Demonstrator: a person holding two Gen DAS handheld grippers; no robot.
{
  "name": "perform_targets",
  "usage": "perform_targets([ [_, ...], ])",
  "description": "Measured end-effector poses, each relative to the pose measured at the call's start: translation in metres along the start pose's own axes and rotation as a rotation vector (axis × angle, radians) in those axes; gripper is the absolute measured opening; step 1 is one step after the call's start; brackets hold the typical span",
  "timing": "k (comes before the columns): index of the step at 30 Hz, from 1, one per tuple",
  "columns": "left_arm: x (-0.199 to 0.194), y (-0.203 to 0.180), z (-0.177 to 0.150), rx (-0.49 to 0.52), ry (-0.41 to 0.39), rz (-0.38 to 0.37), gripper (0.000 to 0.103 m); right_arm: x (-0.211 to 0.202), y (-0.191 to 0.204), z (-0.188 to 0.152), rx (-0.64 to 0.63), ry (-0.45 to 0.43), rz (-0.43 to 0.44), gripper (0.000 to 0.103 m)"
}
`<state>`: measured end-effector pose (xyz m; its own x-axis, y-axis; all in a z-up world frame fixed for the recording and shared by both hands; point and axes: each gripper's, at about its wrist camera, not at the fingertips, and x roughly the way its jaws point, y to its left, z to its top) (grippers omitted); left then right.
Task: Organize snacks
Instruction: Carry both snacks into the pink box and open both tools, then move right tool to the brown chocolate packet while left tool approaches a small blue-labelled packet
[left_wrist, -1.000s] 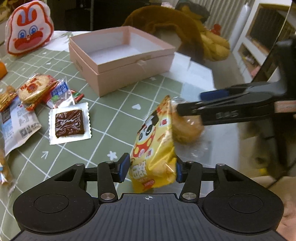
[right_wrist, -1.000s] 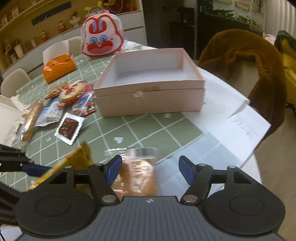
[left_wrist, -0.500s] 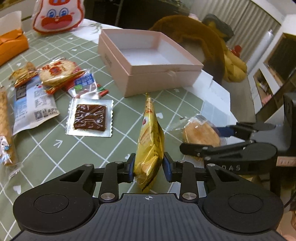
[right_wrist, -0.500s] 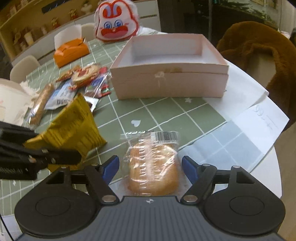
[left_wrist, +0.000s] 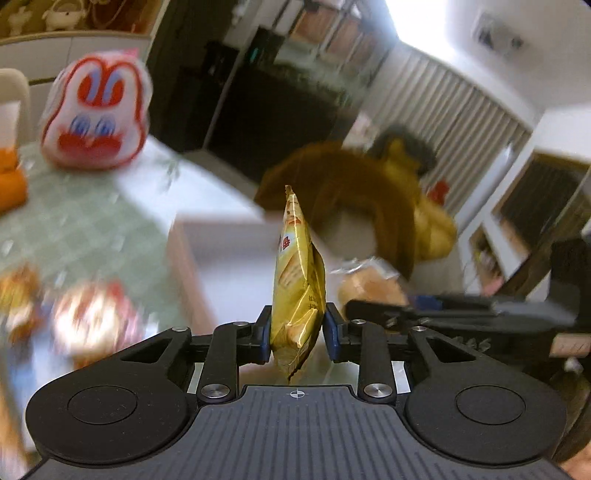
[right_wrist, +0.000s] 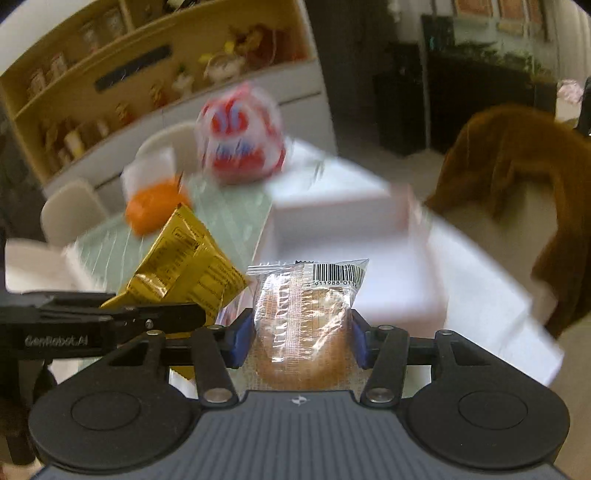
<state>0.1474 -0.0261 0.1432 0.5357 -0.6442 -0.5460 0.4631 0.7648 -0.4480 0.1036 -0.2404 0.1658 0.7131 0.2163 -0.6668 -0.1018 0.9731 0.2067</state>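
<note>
My left gripper (left_wrist: 298, 334) is shut on a yellow snack bag (left_wrist: 297, 280), held upright and edge-on above the table. The bag also shows in the right wrist view (right_wrist: 184, 273). My right gripper (right_wrist: 302, 338) is shut on a clear-wrapped round pastry (right_wrist: 304, 325) with a barcode on top; the pastry shows in the left wrist view (left_wrist: 369, 286). The open pink box (right_wrist: 340, 221) lies ahead of both grippers, blurred; it shows in the left wrist view (left_wrist: 218, 251) too.
A red-and-white rabbit bag (left_wrist: 96, 122) and an orange box (right_wrist: 155, 203) stand at the far side of the green checked table (left_wrist: 81, 221). Several wrapped snacks (left_wrist: 92, 321) lie blurred at left. A brown fur-draped chair (right_wrist: 517, 184) stands at right.
Both grippers have lifted their snacks off the table and swung up toward the pink box. My right gripper has closed on the pastry. The views are now motion-blurred.
</note>
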Motion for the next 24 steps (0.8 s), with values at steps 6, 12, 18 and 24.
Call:
perform_targets([
  [6,0.076,0.038,0.056,-0.166,0.081,0.001,0.036,0.066,-0.031,0.063,0.145,0.050,-0.042,0.062],
  [12,0.041,0.058,0.025,-0.182,0.034,0.078,0.036,0.046,-0.024,0.013,0.061,0.050,-0.051,0.066],
  [18,0.005,0.087,-0.043,-0.237,0.043,0.212,0.036,0.063,0.013,-0.057,-0.095,0.167,0.010,0.066],
  [24,-0.024,0.111,-0.081,-0.308,0.076,0.291,0.036,0.096,0.051,-0.070,-0.113,0.184,0.103,0.066],
])
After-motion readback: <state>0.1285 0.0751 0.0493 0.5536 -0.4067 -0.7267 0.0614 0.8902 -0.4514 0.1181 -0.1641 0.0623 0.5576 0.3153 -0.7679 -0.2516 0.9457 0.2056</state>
